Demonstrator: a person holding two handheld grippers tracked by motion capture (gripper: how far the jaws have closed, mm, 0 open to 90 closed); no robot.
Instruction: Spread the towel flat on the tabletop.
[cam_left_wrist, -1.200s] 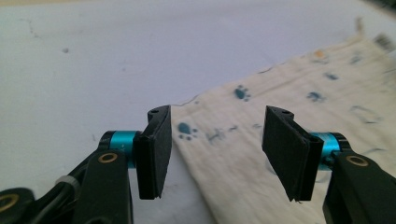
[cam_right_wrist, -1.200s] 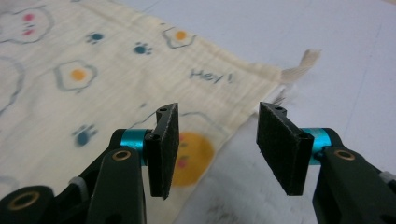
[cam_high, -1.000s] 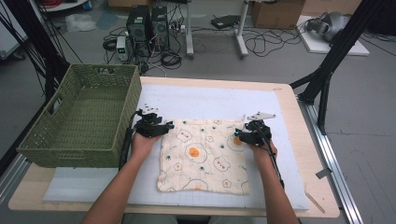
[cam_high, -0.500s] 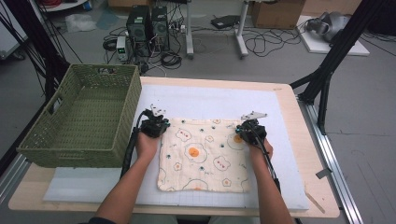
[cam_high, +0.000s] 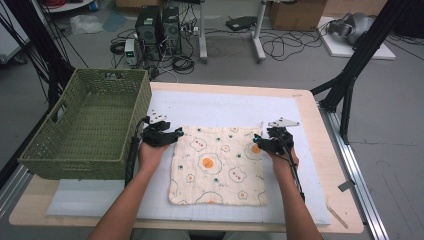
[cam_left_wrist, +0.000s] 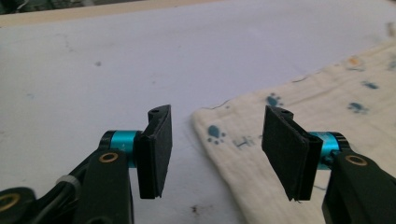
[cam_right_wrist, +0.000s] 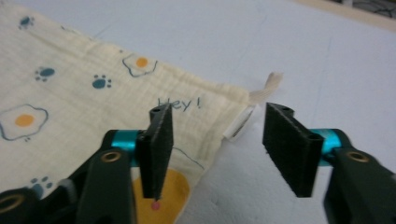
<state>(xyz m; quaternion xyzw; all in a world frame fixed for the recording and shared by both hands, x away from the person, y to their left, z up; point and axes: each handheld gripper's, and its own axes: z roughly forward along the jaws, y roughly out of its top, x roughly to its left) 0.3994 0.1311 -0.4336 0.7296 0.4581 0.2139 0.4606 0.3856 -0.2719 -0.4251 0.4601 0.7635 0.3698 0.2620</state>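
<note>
A cream cloth (cam_high: 217, 165) printed with fried eggs and paw prints lies flat on the white mat (cam_high: 225, 105). My left gripper (cam_high: 177, 134) is at its far left corner and my right gripper (cam_high: 257, 142) at its far right corner. In the left gripper view the jaws (cam_left_wrist: 218, 112) stand apart, having just been opening, with the cloth's corner (cam_left_wrist: 327, 93) lying loose between them. In the right gripper view the jaws (cam_right_wrist: 219, 111) have also just been opening. The cloth's corner (cam_right_wrist: 70, 93) with its small white tag lies between them, untouched.
A green woven basket (cam_high: 75, 160) stands on the left of the table, close beside my left hand. The wooden table edge (cam_high: 310, 115) runs along the right, past the mat. Black stand legs and cables lie on the floor beyond the table.
Both hands stay at the cloth's far corners with only a slight shift. The cloth lies flat as before.
</note>
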